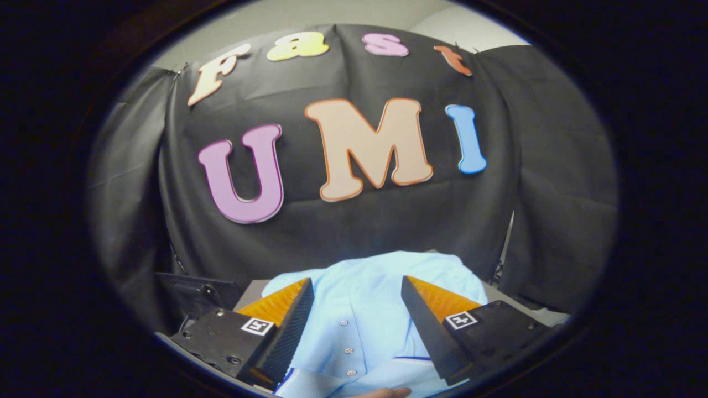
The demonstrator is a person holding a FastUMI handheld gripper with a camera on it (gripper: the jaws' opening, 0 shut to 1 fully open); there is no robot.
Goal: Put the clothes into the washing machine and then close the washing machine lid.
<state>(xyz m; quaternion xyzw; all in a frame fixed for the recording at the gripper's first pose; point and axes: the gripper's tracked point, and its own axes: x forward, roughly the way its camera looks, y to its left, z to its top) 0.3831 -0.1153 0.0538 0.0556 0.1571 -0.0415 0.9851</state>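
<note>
Gripper (357, 309): fingers spread wide apart, nothing clamped between them; both tips stand over the cloth, and I cannot tell whether they touch it.
Hand (381, 392): a sliver of a fingertip or thumb shows at the very near edge, below the gap between the fingers, against the cloth.
Shirt (365, 298): pale blue garment, lying between the fingers and running on just ahead of them; it fills the whole gap.
Shirt details: a row of small pale buttons (347, 349) runs down a placket between the fingers; a thin dark blue trim line shows near the right finger, another near the left finger's base.
Shirt shape: bunched into a low rounded mound, soft folds, far edge humped up.
Surface (251, 288): grey top, seen beside the shirt on the left and behind the right finger; the shirt rests on it.
Dark object (193, 293): black, boxy, left of the shirt, beyond the left finger; too dim to identify.
Backdrop (354, 221): black cloth wall hanging behind the shirt.
</note>
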